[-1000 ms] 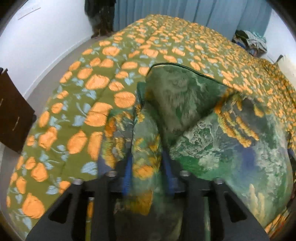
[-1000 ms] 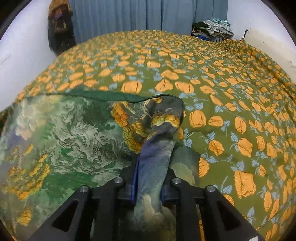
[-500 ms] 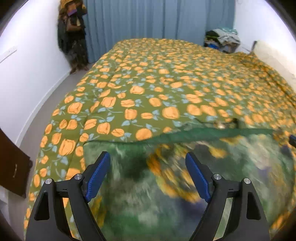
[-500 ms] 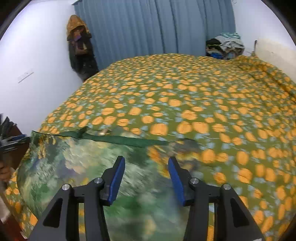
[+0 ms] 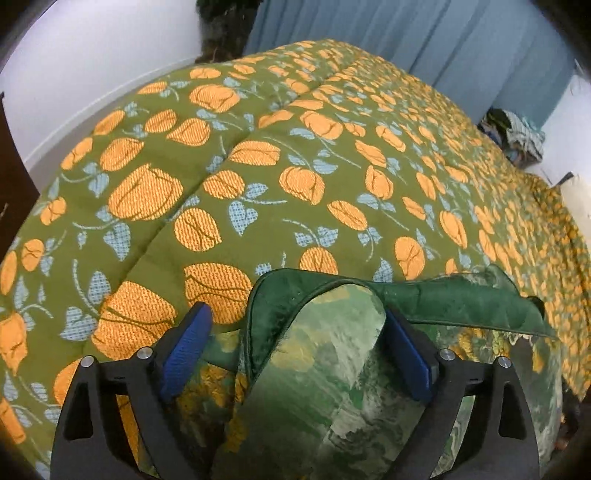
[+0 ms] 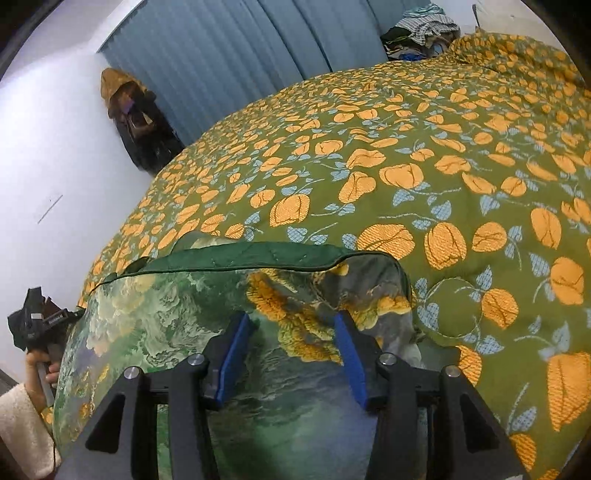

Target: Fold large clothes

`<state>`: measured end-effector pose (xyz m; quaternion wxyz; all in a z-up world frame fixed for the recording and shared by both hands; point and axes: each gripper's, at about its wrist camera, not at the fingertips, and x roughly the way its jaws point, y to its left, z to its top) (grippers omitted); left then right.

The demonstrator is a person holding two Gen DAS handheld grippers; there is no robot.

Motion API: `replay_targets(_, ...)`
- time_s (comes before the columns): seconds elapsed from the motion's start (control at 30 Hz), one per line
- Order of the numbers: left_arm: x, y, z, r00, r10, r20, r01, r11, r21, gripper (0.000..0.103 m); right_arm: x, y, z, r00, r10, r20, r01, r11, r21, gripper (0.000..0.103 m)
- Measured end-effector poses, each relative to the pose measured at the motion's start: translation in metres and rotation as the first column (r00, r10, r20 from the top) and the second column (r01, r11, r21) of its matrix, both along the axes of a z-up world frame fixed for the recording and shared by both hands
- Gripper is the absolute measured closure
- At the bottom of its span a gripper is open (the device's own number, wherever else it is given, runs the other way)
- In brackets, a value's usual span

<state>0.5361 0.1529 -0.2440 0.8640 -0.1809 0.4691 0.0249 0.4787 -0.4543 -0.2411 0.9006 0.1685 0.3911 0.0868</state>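
A large garment (image 5: pixel 332 369) printed in greens and yellows lies on the near part of the bed, its dark green hem band (image 5: pixel 461 302) toward the far side. My left gripper (image 5: pixel 295 314) hovers low over its left end, jaws opening wide. A raised fold of the cloth stands between the blue pads and brushes the right one, unpinched. In the right wrist view the garment (image 6: pixel 166 314) spreads leftward under the same band (image 6: pixel 258 254). My right gripper (image 6: pixel 292 317) stands open just above its right end, nothing pinched.
An olive bedspread (image 6: pixel 406 166) with orange flowers covers the whole bed. Blue curtains (image 6: pixel 240 48) hang behind it, with a pile of clothes (image 6: pixel 421 29) at the far corner and dark clothes (image 6: pixel 136 125) on the wall. A hand (image 6: pixel 37 363) in a cream sleeve shows at left.
Both grippers were shut on bunched cloth a second ago. They have let go and spread their jaws. The garment now lies on the bed, and both grippers have dipped toward it.
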Motion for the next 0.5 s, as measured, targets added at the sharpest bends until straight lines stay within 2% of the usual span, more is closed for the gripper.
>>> replay_targets(0.17, -0.001, 0.0, 0.012, 0.999, -0.004, -0.041, 0.004, 1.0, -0.006, 0.01, 0.001, -0.001, 0.002, 1.0, 0.004, -0.006, -0.004, 1.0, 0.016, 0.054)
replay_targets(0.23, -0.011, -0.003, 0.034, 0.999, -0.036, -0.031, 0.037, 0.999, 0.019, 0.012, -0.002, 0.0, 0.016, 1.0, 0.004, -0.021, -0.004, 1.0, -0.013, 0.054)
replay_targets(0.3, -0.032, -0.013, 0.063, 0.993, -0.116, 0.016, 0.115, 0.991, 0.065, 0.012, -0.013, -0.001, 0.038, 1.0, 0.004, 0.004, -0.004, 0.999, -0.037, 0.053)
replay_targets(0.37, -0.057, -0.033, 0.091, 0.977, -0.208, 0.048, 0.198, 0.966, 0.163, 0.012, -0.036, -0.002, 0.061, 0.999, 0.023, 0.036, -0.021, 0.997, -0.068, 0.051)
replay_targets(0.4, -0.071, -0.047, 0.104, 0.961, -0.268, 0.062, 0.251, 0.946, 0.205, 0.011, -0.046, -0.003, 0.066, 0.999, 0.032, 0.042, -0.028, 0.996, -0.09, 0.049)
replay_targets(0.5, -0.1, -0.096, 0.131, 0.9, -0.43, 0.075, 0.401, 0.882, 0.246, 0.009, -0.08, -0.003, 0.073, 0.998, 0.06, 0.025, -0.056, 0.989, -0.137, 0.048)
